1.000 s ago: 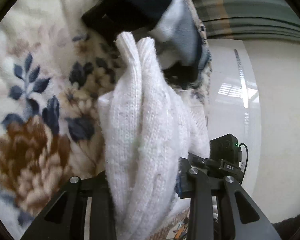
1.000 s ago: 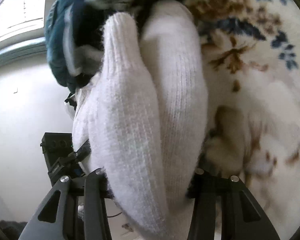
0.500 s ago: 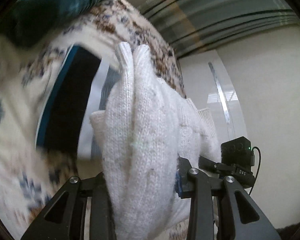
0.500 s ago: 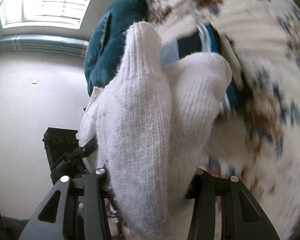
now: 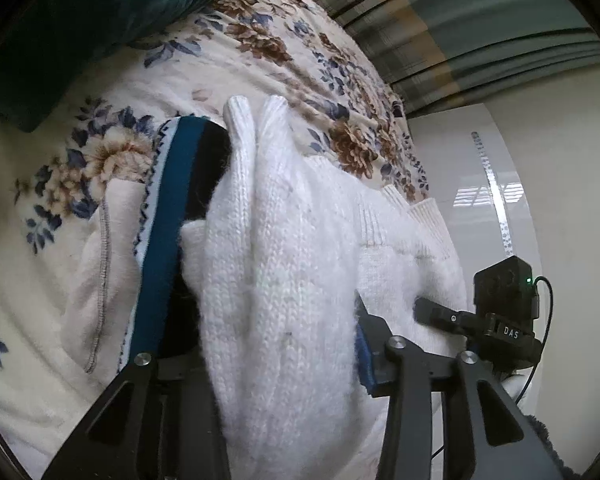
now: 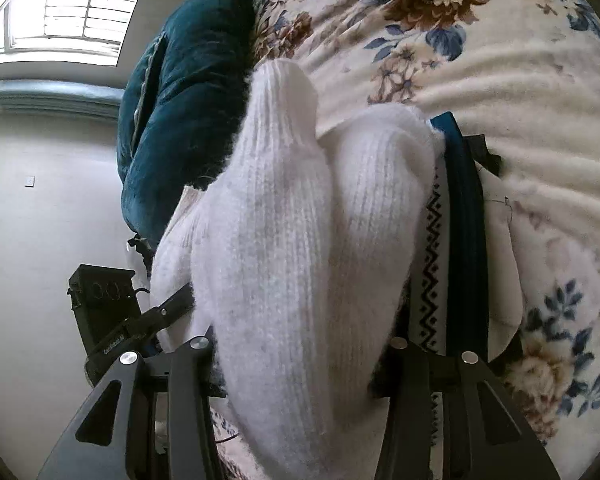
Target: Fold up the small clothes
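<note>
White knit: my left gripper (image 5: 284, 360) and my right gripper (image 6: 300, 352) each pinch a thick bunch of the same white sweater (image 5: 276, 264), fingers closed on the wool.
Where it hangs: the sweater stretches between my two tools, just above the floral blanket (image 5: 260, 60); its ribbed hem (image 5: 412, 216) trails off toward the right in my left view.
Long axis: each gathered fold runs straight forward along my fingers and ends in a rounded tip (image 6: 284, 80).
Underneath: a navy garment with a zigzag-trimmed band (image 6: 460, 240) lies flat on the bed, and a cream garment (image 5: 96, 264) sits beside it. Whether the sweater touches them I cannot tell.
Which hand is nearer: I judge both about equally close to the bed, the right one directly over the navy piece.
Next move: lowering both ends together onto the blanket, keeping the fold line level.
Risk: loose wool may snag or land on the navy piece.
Backdrop: a teal cushion (image 6: 180, 100) at the bed's far end.
</note>
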The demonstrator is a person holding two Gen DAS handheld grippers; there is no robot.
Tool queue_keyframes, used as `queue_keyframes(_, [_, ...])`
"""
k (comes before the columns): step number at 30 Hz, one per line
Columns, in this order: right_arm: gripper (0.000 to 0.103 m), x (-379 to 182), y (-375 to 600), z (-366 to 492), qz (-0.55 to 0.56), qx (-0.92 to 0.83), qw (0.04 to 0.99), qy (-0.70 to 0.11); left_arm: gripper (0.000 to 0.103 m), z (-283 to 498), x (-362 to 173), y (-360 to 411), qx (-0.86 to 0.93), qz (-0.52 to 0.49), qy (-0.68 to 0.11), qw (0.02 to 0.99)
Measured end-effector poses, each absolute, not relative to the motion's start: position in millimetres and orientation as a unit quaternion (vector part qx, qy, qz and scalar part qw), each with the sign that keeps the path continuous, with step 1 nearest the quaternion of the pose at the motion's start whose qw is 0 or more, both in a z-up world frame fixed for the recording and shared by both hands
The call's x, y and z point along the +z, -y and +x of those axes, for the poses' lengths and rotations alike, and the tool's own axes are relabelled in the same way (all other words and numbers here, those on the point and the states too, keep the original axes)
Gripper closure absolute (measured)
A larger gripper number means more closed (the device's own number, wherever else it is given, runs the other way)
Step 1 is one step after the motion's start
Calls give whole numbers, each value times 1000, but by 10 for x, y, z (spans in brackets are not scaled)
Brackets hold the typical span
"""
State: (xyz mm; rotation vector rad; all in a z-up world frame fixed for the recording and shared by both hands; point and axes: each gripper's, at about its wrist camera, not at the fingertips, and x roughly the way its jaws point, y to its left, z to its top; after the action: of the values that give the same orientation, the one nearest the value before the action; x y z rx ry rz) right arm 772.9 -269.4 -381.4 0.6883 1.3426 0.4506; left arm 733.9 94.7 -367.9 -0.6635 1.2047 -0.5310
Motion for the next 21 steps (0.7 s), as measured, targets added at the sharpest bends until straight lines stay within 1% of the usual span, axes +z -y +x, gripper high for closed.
queue_keyframes(1, [48,-3795,2677,7738,299,197,708,-609,64,7334,-3635,-928,-236,-299,-553,741])
queue_keyframes(2, [46,-3763,2640,7754,282,194,710,-615,61,7327,-3612,-909,-227,-292,-556,744])
queue_keyframes(3, [39,-3767,2612,7777,268,188,711,-623,56,7297,-3556,-882,-213,-275,-560,752])
queue_keyframes(5, [33,-3650,2557,7729,232,167,719,-634,51,7229,-3414,-817,-179,-227,-559,777])
queue_keyframes(7, [25,-3510,2494,7652,183,137,740,-633,48,7171,-3307,-748,-156,-191,-547,800])
queue_keyframes(8, [24,-3442,2455,7609,159,128,750,-629,47,7145,-3270,-724,-143,-178,-544,808])
queue_keyframes(10, [16,-3310,2359,7490,95,90,772,-622,46,7068,-3158,-673,-119,-150,-527,828])
queue_keyframes(11, [12,-3237,2325,7416,68,70,782,-615,35,7028,-3108,-640,-109,-137,-520,836])
queue_keyframes(12, [9,-3184,2293,7359,42,48,793,-606,11,6989,-3064,-600,-101,-123,-515,842])
queue_keyframes(13, [3,-3151,2272,7300,25,32,799,-599,2,6949,-3029,-550,-96,-111,-511,847])
queue_keyframes(14, [0,-3097,2247,7221,7,17,806,-591,0,6906,-2997,-515,-92,-102,-506,851])
queue_keyframes(18, [0,-2929,2160,6850,-51,-32,823,-565,0,6744,-2934,-350,-72,-59,-509,856])
queue_keyframes(21, [0,-2865,2138,6576,-62,-46,824,-562,0,6576,-2891,-285,-60,-48,-516,853])
